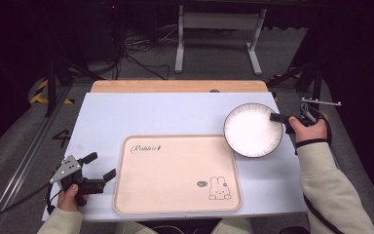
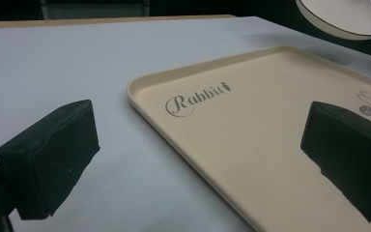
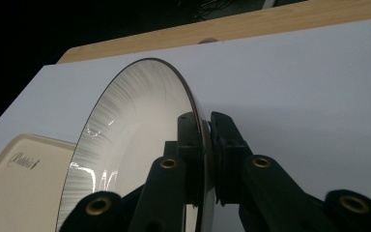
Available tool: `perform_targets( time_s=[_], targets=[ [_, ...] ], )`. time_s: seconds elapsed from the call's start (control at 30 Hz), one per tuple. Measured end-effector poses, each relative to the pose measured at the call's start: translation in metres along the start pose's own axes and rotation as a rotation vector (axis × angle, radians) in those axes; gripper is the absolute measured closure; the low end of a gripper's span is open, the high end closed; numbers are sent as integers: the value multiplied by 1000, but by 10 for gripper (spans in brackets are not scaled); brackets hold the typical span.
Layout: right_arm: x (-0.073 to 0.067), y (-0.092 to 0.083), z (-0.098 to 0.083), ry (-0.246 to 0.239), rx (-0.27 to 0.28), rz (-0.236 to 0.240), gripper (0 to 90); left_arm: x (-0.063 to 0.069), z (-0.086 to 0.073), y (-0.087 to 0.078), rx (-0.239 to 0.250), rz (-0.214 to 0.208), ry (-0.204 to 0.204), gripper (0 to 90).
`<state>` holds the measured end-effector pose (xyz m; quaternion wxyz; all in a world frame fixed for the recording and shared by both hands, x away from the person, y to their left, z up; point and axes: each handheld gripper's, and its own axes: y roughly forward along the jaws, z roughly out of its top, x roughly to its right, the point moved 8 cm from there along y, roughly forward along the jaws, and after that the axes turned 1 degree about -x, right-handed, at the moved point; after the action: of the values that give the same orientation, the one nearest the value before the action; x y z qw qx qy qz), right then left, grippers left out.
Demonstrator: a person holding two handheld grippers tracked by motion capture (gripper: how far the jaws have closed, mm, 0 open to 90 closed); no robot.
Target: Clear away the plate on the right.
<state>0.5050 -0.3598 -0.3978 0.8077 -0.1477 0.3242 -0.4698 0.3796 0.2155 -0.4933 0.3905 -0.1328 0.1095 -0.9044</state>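
Note:
A white plate [image 1: 251,129] with a dark rim hangs above the table's right side, lifted off the white mat. My right gripper [image 1: 276,117] is shut on its right rim; in the right gripper view the two jaws clamp the plate [image 3: 125,145] edge-on between them. A beige tray [image 1: 175,173] printed with "Rabbit" and a rabbit drawing lies flat at the front centre. My left gripper [image 1: 100,167] rests open just left of the tray, nothing between its jaws. In the left gripper view the tray [image 2: 251,130] lies ahead and the plate [image 2: 348,17] floats at the top right.
A white mat [image 1: 141,114] covers the wooden table [image 1: 175,86]. Beyond the far edge stand a white metal frame [image 1: 219,29] and loose cables on a grey floor. Bare mat stretches behind the tray and to its left.

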Motion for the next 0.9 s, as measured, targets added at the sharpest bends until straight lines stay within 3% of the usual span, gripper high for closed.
perform_targets(
  time_s=[0.3,0.9],
  targets=[
    [-32,8,-2,0,-25,60,840,0,0,0,0,-1,0,4],
    [-87,29,-3,-75,-81,135,838,0,0,0,1,-2,-2,4]
  ],
)
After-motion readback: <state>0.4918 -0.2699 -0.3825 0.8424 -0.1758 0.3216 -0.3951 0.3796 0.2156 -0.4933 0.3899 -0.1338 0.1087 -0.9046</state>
